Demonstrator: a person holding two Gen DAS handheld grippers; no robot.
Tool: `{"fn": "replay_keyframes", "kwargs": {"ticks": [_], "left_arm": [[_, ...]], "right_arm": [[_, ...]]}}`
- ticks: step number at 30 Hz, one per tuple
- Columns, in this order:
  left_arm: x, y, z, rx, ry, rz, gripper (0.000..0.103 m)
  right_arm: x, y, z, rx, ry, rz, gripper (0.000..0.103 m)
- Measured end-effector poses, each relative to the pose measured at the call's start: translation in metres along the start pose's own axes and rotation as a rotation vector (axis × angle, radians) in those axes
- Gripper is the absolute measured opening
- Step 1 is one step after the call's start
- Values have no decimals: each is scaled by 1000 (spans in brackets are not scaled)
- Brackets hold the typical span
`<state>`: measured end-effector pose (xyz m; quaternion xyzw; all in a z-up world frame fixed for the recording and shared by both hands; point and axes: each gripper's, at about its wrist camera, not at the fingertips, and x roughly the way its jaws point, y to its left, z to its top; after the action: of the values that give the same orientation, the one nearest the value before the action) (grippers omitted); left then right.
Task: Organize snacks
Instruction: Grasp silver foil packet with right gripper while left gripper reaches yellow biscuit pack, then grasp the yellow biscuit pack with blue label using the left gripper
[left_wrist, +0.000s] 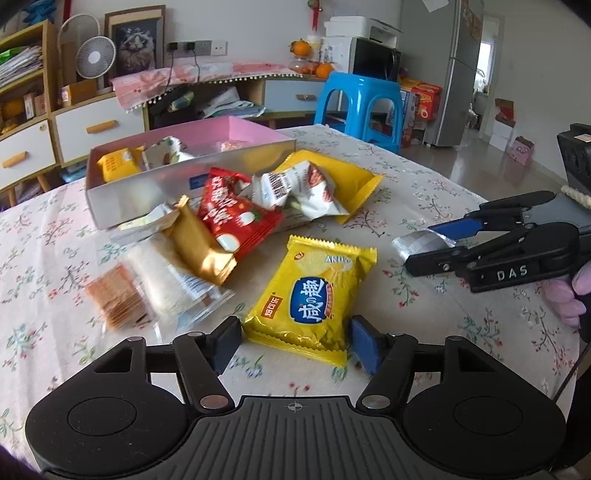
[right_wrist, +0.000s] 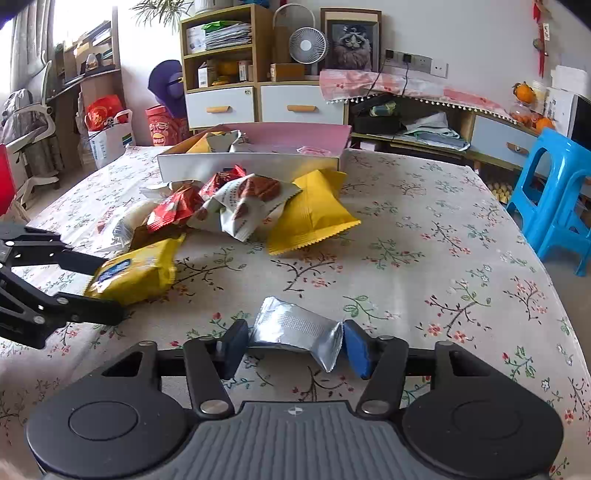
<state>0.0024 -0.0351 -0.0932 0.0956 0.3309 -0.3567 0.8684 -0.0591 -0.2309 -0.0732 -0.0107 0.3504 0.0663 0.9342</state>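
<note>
A living room with cabinets, a small fan and a blue stool surrounds a bench draped in floral cloth, where loose snack packets lie scattered before an open box.

The yellow cracker packet lies flat on the cloth at the near edge of the pile, and the left gripper has its fingers spread to either side of its lower end, pads close to or just touching the wrapper but not visibly squeezing it. Well to its right, the silver foil packet sits alone on the cloth between the fingers of the right gripper, which bracket its two crimped ends; whether they already press it I cannot tell. The step looks like a double pick-up, each hand about to close on one packet.

Next, both need a gentle squeeze and a lift toward the pink-lined box, which already holds a few packets.

Both wrappers are slick, crinkly film, puffed like pillows with serrated seams, so they may slip or buckle under pressure. Behind them lie a red packet, a white printed one, a larger plain yellow bag and clear-wrapped wafers, heaped against the box's silver-grey wall.
</note>
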Motion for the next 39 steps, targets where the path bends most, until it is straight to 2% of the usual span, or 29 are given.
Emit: {"fn": "replay_keyframes", "kwargs": {"ticks": [2,7,9,11,13,16,18,26,39], "left_arm": [[4,-3,3,5,1,-1,69],[12,-9,9,6,3,-9,77],[13,-11,10,1,-2,-16,77],[13,-15,12,6,-14,-22,75],[12,-18,13,21,-29,-14,64],[9,-21,13,35,-46,-13,58],[6,-22,12,37,-54,-13,50],[-6,-21,14,21,-88,3,44],[-24,-20,24,1,-141,-7,28]], "right_arm": [[1,1,1,-1,5,10,40],[1,5,3,-10,9,18,39],[1,5,4,-8,10,20,38],[0,5,5,-6,11,23,34],[1,7,6,-13,13,26,29],[0,9,9,-26,13,30,28],[-1,9,10,-28,7,30,28],[-8,6,16,-7,-20,15,28],[-15,11,35,11,-63,34,28]]}}
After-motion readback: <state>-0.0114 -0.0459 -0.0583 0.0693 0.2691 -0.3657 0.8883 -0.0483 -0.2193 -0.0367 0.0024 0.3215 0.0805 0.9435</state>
